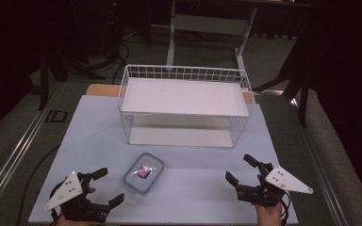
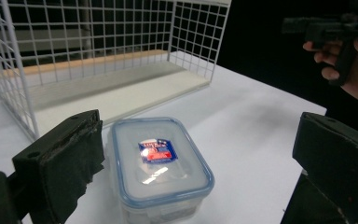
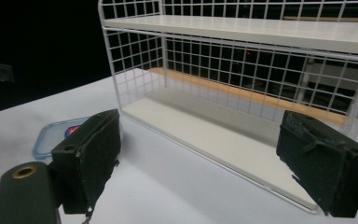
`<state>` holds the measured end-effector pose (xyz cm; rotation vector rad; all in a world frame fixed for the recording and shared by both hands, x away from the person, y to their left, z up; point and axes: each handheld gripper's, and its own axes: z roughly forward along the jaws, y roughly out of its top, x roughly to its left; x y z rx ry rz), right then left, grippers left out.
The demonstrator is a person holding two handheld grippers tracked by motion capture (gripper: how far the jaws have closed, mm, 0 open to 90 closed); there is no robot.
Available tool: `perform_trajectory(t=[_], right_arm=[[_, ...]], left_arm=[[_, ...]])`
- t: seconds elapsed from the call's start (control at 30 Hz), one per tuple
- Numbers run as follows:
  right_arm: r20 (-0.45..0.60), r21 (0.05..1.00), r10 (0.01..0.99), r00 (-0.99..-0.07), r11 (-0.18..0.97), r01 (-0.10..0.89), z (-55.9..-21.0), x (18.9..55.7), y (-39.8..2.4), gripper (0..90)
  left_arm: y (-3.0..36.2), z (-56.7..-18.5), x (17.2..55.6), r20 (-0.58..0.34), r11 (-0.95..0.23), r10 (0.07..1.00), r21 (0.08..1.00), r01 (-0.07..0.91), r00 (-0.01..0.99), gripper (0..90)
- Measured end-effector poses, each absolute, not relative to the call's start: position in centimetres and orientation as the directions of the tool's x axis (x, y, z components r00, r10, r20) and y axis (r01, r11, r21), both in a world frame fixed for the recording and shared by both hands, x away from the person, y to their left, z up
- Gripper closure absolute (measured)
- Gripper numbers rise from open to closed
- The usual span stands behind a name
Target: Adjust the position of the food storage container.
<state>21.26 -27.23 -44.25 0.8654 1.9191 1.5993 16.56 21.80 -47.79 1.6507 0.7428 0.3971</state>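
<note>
Dim room — grey floor [image 1: 9, 117], white desk frame [image 1: 207, 28] at back.

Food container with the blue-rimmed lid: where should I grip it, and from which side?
Probably across the two long sides of the food container, just under the lid rim, coming from above. It lies flat with its lid on, clear of the wire shelf. The left gripper is nearer, open, and its view faces the container, so likely use that one.
</note>
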Motion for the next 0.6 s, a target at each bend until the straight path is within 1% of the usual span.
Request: perform_trajectory(t=[0.13, 0.23, 0.37, 0.43, 0.47, 0.5, 0.6], right_arm=[[0.04, 0.984, 0.732, -0.68, 0.091, 0.155, -44.1, 21.2, -27.2, 13.4], [0.037, 0.986, 0.729, -0.683, 0.085, 0.143, -43.9, 21.1, -27.1, 13.5], [0.034, 0.984, 0.72, -0.693, 0.098, 0.151, -44.0, 21.3, -26.6, 13.5], [0.041, 0.983, 0.717, -0.696, 0.097, 0.157, -44.0, 21.3, -26.4, 13.5], [0.043, 0.982, 0.713, -0.7, 0.099, 0.16, -44.1, 21.4, -26.4, 13.5], [0.041, 0.982, 0.714, -0.699, 0.101, 0.16, -44.1, 21.4, -26.3, 13.5], [0.041, 0.983, 0.712, -0.701, 0.098, 0.158, -44.1, 21.4, -26.3, 13.5]], left_arm=[[21.8, -48.0, 16.7, -0.132, -0.089, 0.663, 0.963, 0.253, 0.737, 2.9], [21.9, -48.1, 16.9, -0.141, -0.083, 0.661, 0.962, 0.259, 0.737, 3.0], [22.0, -48.1, 17.0, -0.135, -0.099, 0.66, 0.959, 0.264, 0.739, 6.1], [22.0, -48.2, 17.1, -0.137, -0.101, 0.656, 0.959, 0.267, 0.742, 10.8], [22.0, -48.1, 17.2, -0.145, -0.094, 0.666, 0.957, 0.276, 0.732, 11.1], [22.0, -48.1, 17.4, -0.166, -0.083, 0.653, 0.954, 0.287, 0.739, 15.5], [21.9, -48.1, 17.7, -0.169, -0.106, 0.65, 0.945, 0.308, 0.741, 26.2]])
